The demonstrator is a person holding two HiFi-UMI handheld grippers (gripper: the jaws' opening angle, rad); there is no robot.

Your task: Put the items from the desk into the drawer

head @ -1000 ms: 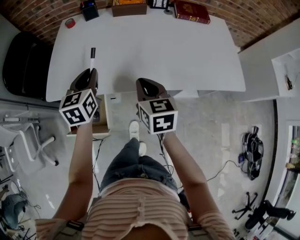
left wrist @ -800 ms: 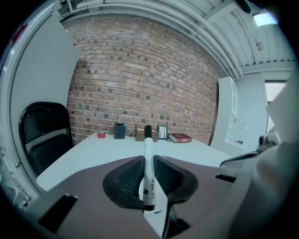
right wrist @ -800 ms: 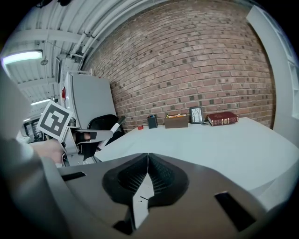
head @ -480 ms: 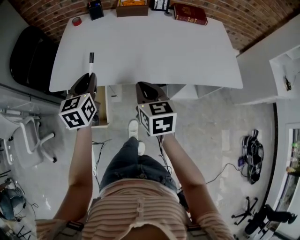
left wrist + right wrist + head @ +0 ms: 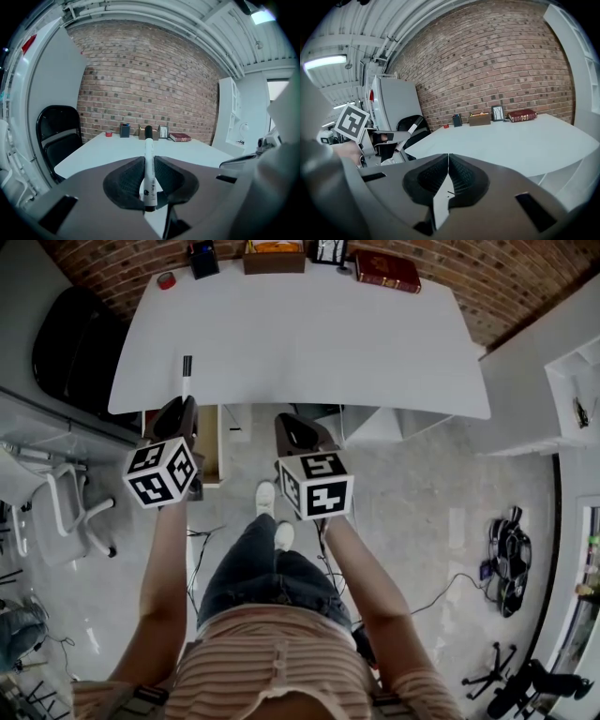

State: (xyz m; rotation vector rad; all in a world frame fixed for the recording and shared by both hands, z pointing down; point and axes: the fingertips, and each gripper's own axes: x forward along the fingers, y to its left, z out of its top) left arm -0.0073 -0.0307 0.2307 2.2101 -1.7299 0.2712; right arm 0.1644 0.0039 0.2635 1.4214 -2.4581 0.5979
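White desk (image 5: 309, 343) fills the upper half of the head view. Under its near left edge we see the drawer (image 5: 210, 448) open, just right of our left gripper (image 5: 181, 405). Our right gripper (image 5: 292, 423) sits at centre frame, pads pressed together on nothing. The left pads pinch the marker (image 5: 187, 371) low on its barrel, cap pointing up-frame. We should bring it fully over the drawer, tip it low, then release so it doesn't bounce out

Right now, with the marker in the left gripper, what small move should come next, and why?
Probably lower the left gripper toward what looks like an open drawer under the desk edge: its jaws clamp the marker, and the right gripper is shut and empty.
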